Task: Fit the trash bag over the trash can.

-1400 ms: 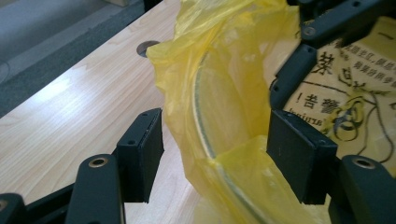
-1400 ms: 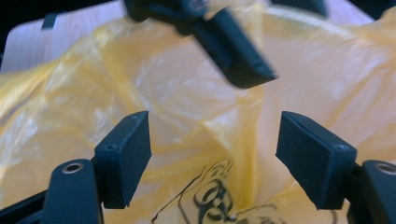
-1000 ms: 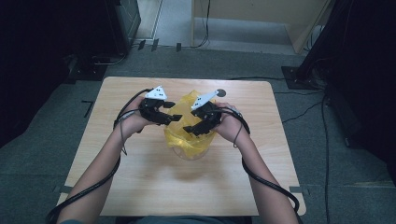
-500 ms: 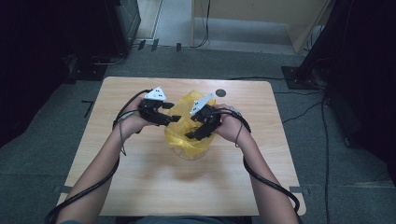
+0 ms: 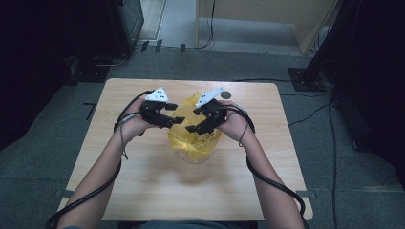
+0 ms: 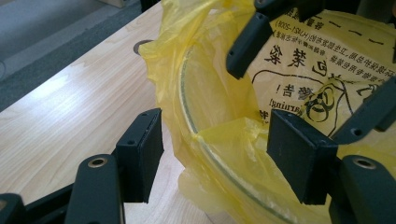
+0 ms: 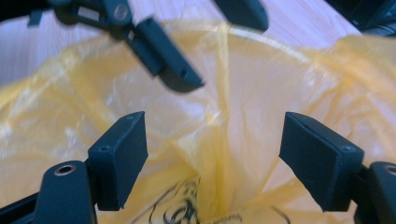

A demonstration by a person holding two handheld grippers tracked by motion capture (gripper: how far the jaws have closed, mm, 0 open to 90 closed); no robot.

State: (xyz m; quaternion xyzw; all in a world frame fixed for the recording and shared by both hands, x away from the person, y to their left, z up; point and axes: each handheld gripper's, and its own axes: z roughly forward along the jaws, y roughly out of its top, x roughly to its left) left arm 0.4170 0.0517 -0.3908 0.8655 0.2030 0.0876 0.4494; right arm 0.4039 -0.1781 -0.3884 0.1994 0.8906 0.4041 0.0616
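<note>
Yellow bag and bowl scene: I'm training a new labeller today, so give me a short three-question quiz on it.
1. True or false: the yellow bag lines a clear bowl.
2. The left gripper straddles: A) the bowl's rim, B) a cable, C) the table edge?
3. What black symbol is printed on the bag?

Key: 1 true. 2 A, jaws open, one either side of the bag-covered rim. 3 A biohazard symbol.

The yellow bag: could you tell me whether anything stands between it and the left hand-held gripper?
Nothing visible does. The left hand-held gripper is open, straddling the yellow bag and the bowl rim.
</note>
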